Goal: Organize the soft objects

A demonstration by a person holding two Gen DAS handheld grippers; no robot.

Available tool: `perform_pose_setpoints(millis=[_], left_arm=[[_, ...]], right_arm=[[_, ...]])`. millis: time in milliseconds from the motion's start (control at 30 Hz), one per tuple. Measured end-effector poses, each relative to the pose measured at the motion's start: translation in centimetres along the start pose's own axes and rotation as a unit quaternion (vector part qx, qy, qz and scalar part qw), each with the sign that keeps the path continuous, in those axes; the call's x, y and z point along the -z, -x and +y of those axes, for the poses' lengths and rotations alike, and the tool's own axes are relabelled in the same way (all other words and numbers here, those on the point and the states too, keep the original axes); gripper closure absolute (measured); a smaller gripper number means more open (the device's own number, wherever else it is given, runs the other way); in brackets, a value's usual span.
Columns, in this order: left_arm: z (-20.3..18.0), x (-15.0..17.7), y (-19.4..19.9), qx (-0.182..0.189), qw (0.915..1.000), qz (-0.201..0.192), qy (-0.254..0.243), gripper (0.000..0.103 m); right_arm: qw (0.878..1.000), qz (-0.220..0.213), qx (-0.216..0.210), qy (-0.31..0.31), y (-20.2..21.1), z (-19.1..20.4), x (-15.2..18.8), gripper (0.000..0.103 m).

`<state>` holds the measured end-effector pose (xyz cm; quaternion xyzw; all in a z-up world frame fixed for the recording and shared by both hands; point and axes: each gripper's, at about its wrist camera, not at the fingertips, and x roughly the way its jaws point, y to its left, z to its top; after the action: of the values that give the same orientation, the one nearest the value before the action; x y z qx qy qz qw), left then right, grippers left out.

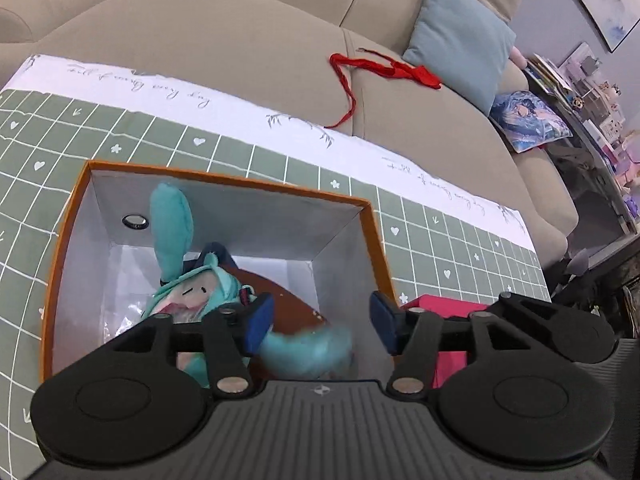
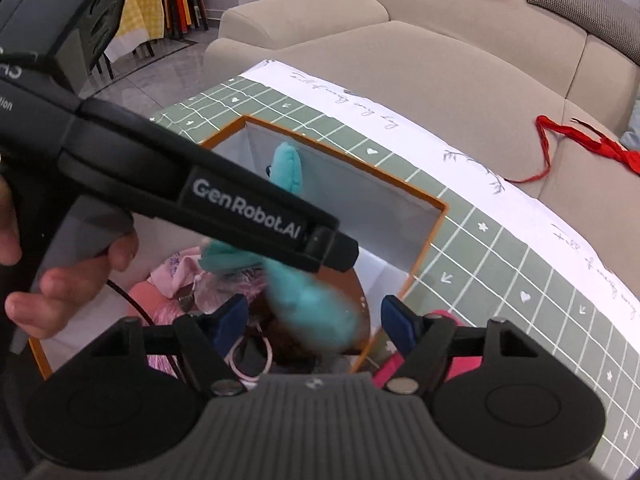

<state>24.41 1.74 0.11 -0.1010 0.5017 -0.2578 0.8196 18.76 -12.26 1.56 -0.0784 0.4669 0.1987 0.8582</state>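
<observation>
A teal-haired plush doll (image 1: 192, 284) lies in the orange-rimmed box (image 1: 224, 178), one pigtail upright, the other (image 1: 308, 350) blurred between my fingers. My left gripper (image 1: 320, 322) is open above the box, touching nothing. In the right wrist view the same doll (image 2: 310, 304) shows blurred in the box (image 2: 438, 216), over pink soft items (image 2: 176, 268). My right gripper (image 2: 312, 322) is open above the box. The left gripper body (image 2: 240, 208) crosses in front of it.
The box stands on a green grid cloth (image 1: 132, 140) over a table. A pink box (image 1: 452, 308) is right of the orange box. A beige sofa (image 1: 240, 40) behind holds a red ribbon (image 1: 384, 68) and a light blue cushion (image 1: 460, 36).
</observation>
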Motion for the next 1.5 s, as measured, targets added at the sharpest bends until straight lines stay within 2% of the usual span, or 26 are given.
perform_pose_setpoints(millis=[33, 200, 300, 367, 467, 533, 600, 633, 667, 733, 800, 933, 1000, 1167, 1300, 1500], left_arm=[[-0.1, 0.0, 0.3, -0.002, 1.0000, -0.007, -0.002, 0.017], [-0.4, 0.2, 2.7, -0.048, 0.9973, -0.056, -0.007, 0.010], [-0.5, 0.1, 4.2, -0.076, 0.9940, -0.078, -0.008, 0.006], [-0.4, -0.4, 4.8, -0.069, 0.9947, -0.075, -0.012, 0.002], [0.2, -0.9, 5.8, -0.057, 0.9954, -0.072, 0.029, 0.002], [0.2, -1.2, 6.5, -0.055, 0.9956, -0.066, 0.036, 0.002], [-0.3, -1.4, 6.8, -0.069, 0.9966, -0.043, 0.011, 0.007], [-0.7, -1.4, 7.0, -0.076, 0.9963, -0.039, 0.003, 0.016], [-1.0, -1.2, 7.3, -0.088, 0.9953, -0.041, -0.002, 0.018], [-1.6, -0.6, 7.8, -0.110, 0.9928, -0.047, -0.003, 0.018], [-2.4, -0.2, 8.3, -0.110, 0.9917, -0.061, -0.027, 0.018], [-4.7, 0.5, 9.3, -0.143, 0.9847, -0.085, -0.053, 0.015], [-5.8, 0.8, 10.2, -0.146, 0.9822, -0.106, -0.051, 0.015], [-9.0, 2.7, 12.3, -0.128, 0.9767, -0.164, -0.054, 0.015], [-11.1, 5.0, 12.8, -0.110, 0.9757, -0.181, -0.056, 0.015], [-14.3, 9.3, 12.2, -0.117, 0.9678, -0.205, -0.087, 0.015]], right_arm=[[1.000, 0.000, 0.000, 0.003, 0.1, 0.0, 0.0, 0.031], [1.000, -0.008, -0.007, -0.006, 0.4, 0.0, -0.1, 0.030], [1.000, -0.019, 0.001, -0.020, 0.6, 0.2, -0.2, 0.019], [0.999, -0.026, 0.007, -0.019, 0.7, 0.6, -0.5, 0.015], [0.999, -0.031, 0.011, -0.016, 1.0, 1.1, -0.6, 0.013], [0.999, -0.031, 0.014, -0.018, 1.2, 1.2, -0.9, 0.012], [0.999, -0.029, 0.017, -0.033, 1.6, 1.1, -1.1, 0.010], [0.998, -0.025, 0.017, -0.048, 1.8, 0.8, -1.2, 0.009], [0.997, -0.018, 0.016, -0.071, 2.0, 0.5, -1.3, 0.009], [0.994, -0.016, 0.013, -0.103, 2.5, 0.0, -1.4, 0.009], [0.992, -0.023, 0.017, -0.123, 3.5, -0.2, -1.5, 0.009], [0.988, -0.044, 0.045, -0.144, 6.0, -0.5, -1.1, 0.009], [0.985, -0.057, 0.051, -0.153, 7.6, -0.7, -0.3, 0.009], [0.980, -0.089, 0.071, -0.161, 12.2, -1.3, 2.7, 0.009], [0.975, -0.115, 0.102, -0.163, 15.7, -1.3, 6.1, 0.009], [0.964, -0.133, 0.133, -0.189, 18.9, -1.5, 11.2, 0.009]])
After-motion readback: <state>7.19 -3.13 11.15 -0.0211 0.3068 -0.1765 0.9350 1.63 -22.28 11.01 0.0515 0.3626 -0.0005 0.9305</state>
